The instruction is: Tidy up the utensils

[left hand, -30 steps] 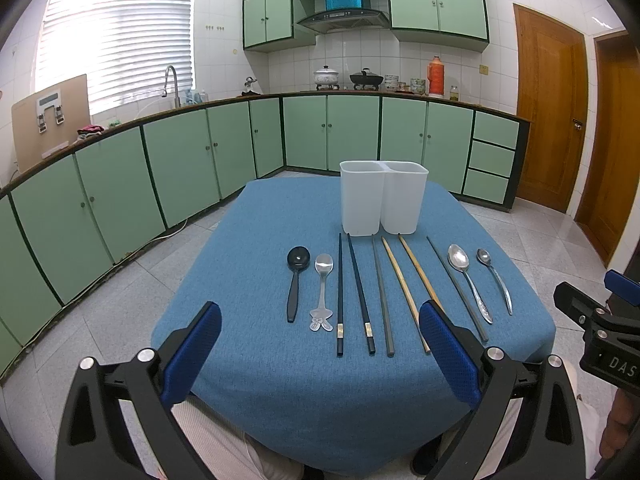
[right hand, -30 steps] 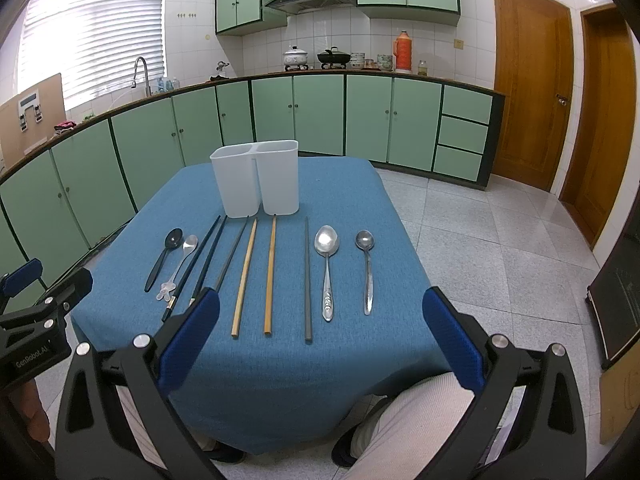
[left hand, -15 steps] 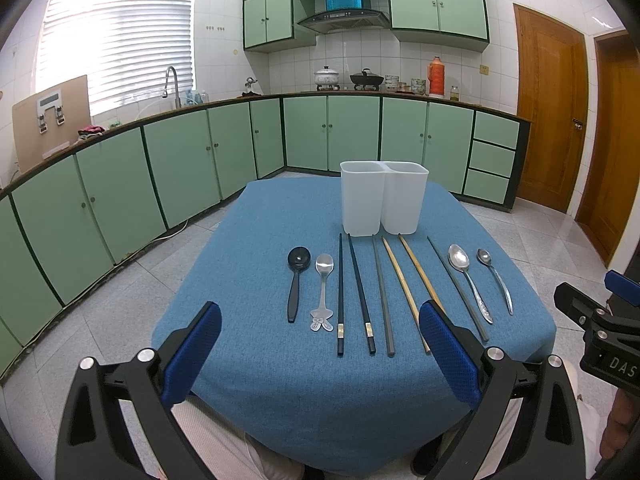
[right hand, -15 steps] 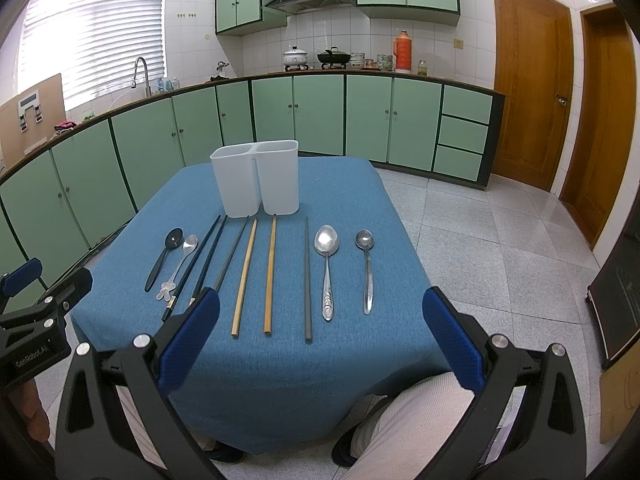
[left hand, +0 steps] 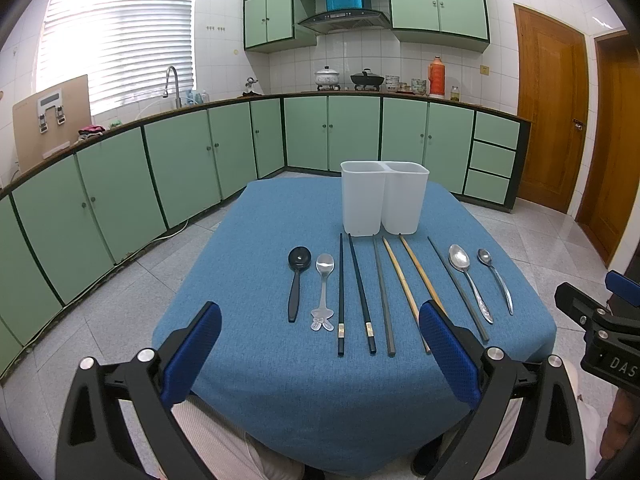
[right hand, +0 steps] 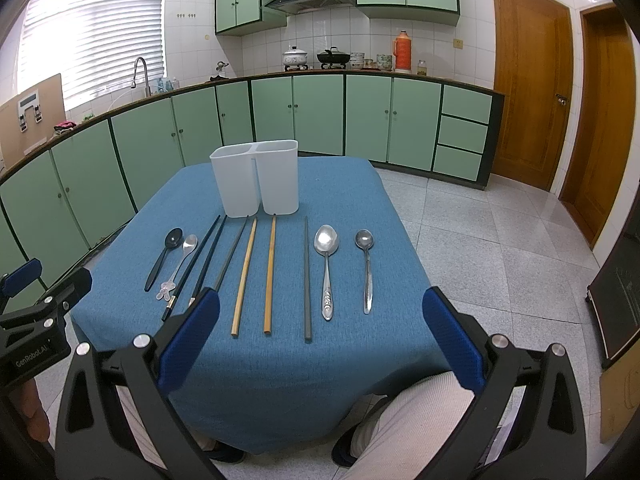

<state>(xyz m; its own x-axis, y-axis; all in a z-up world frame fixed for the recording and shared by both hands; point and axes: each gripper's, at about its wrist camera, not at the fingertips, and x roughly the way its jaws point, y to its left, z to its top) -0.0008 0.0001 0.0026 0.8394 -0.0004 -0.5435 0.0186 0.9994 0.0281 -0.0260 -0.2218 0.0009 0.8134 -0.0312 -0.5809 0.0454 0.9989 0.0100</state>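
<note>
Blue-clothed table (left hand: 280,380) stands on grey tile floor (right hand: 500,240), green cabinets (left hand: 180,160) behind. Utensils (right hand: 272,272) lie in a row before the white holder (right hand: 256,178). Left gripper (left hand: 320,352) and right gripper (right hand: 320,340): both wide, empty.

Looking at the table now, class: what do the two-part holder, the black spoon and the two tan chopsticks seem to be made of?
Holder: likely plastic, white, matte, faintly see-through walls.
Black spoon: probably plastic, with a dull sheen.
Tan chopsticks: wood or bamboo by their colour, unpolished.

My left gripper's finger (left hand: 448,354) hides one wooden chopstick's (left hand: 418,270) near end; the white holder's (left hand: 384,200) interior is unseen.
</note>
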